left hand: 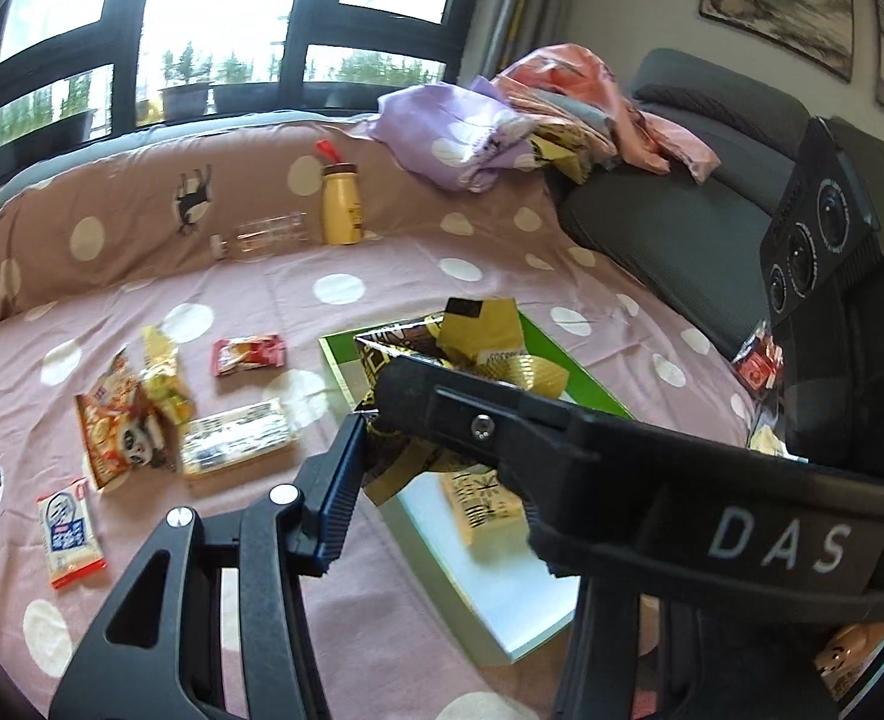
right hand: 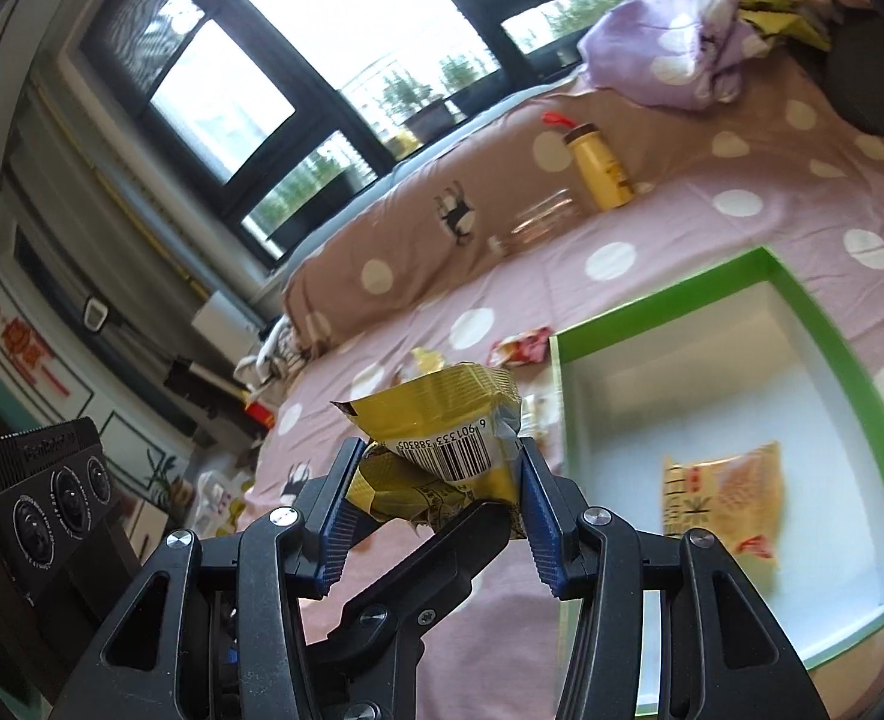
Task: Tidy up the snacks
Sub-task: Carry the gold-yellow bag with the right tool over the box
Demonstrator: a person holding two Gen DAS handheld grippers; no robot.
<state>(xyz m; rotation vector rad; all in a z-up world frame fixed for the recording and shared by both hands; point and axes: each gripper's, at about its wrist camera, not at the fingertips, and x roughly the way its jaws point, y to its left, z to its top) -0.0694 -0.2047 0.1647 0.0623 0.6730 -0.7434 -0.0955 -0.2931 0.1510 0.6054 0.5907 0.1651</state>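
Note:
A crumpled gold snack bag point(right hand: 442, 414) with a barcode hangs above the bed, and my right gripper point(right hand: 439, 468) is shut on it with both blue pads pressed to its sides. My left gripper point(left hand: 418, 444) is shut on the same gold bag point(left hand: 478, 330) from the other side. Its left pad touches the bag, while its right finger is hidden behind the right gripper's black finger point(left hand: 484, 420). Just beyond stands the green box point(right hand: 802, 306) with a white inside, seen also as a green rim point(left hand: 568, 372). One pale yellow packet point(right hand: 724, 492) lies in it.
Loose snacks lie on the pink dotted bedsheet point(left hand: 382, 264): an orange bag point(left hand: 115, 420), a red packet point(left hand: 249, 354), a clear-wrapped pack point(left hand: 235, 435), a small white packet point(left hand: 70, 534). A yellow bottle point(left hand: 341, 204) and a clear bottle point(left hand: 262, 237) stand farther back, beside piled clothes point(left hand: 502, 126).

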